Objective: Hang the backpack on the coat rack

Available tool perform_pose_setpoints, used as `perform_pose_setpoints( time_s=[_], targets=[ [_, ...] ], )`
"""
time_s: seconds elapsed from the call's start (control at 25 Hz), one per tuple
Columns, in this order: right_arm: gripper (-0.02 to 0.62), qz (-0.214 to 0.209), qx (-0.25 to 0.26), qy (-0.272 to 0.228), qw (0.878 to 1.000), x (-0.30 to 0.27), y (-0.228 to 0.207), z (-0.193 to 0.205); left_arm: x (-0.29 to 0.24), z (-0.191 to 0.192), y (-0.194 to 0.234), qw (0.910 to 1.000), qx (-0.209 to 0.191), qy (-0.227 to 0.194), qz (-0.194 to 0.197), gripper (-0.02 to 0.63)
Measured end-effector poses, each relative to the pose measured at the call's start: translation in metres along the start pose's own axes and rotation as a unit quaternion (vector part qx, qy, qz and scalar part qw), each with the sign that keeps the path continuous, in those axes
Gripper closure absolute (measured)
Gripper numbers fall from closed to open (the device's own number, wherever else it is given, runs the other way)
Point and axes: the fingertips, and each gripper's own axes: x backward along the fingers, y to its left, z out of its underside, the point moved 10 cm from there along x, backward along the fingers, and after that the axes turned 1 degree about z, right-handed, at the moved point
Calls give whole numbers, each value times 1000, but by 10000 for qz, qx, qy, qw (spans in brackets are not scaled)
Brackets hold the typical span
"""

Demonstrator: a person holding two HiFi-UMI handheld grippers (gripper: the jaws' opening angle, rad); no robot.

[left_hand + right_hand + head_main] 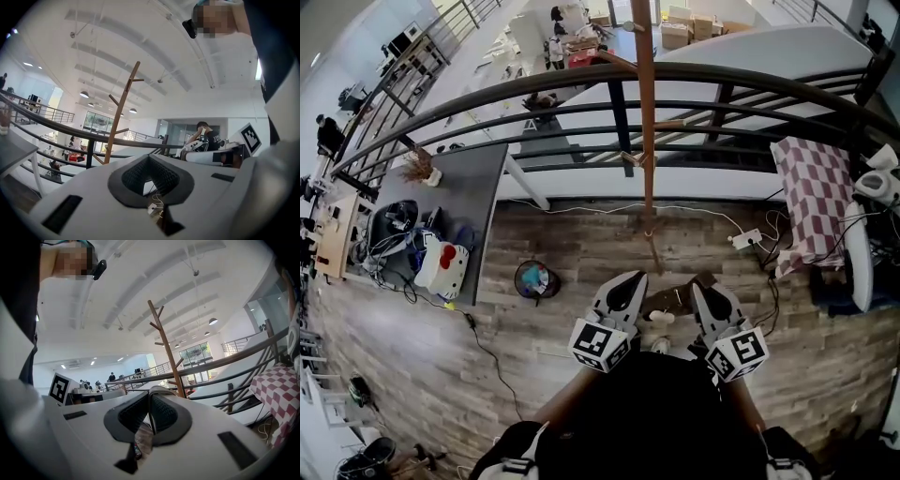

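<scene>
The wooden coat rack (646,122) stands straight ahead by the railing, its bare pegs showing in the left gripper view (123,105) and the right gripper view (166,350). My left gripper (628,278) points at its foot; in the left gripper view (149,158) the jaw tips meet and nothing shows between them. My right gripper (704,288) is beside it, shut on a thin strap (150,416) that runs up between its pads. A black mass (661,408) fills the bottom of the head view just behind both grippers; I cannot tell backpack from clothing there.
A dark metal railing (581,80) runs behind the rack. A checkered cloth (816,202) lies at the right and a grey table (455,202) at the left. A power strip (745,239) with cables and a round object (536,279) sit on the wooden floor.
</scene>
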Motion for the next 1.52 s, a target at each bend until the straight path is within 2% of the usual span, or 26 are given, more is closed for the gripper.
perform_pose_setpoints(
  time_s=[0.64,1.32,1.52],
  targets=[
    [569,157,55,-8,9999,-72,-6,-20,-50,-19,70,9994,149,-94,304,598],
    [569,734,-133,-133,9971,-104,6,-17,-49,-32,123,9973,124,29,728,598],
    [569,786,-199,-80,9967,-107,13,-13,-47,-30,132,9970,187,59,746,598]
  ],
)
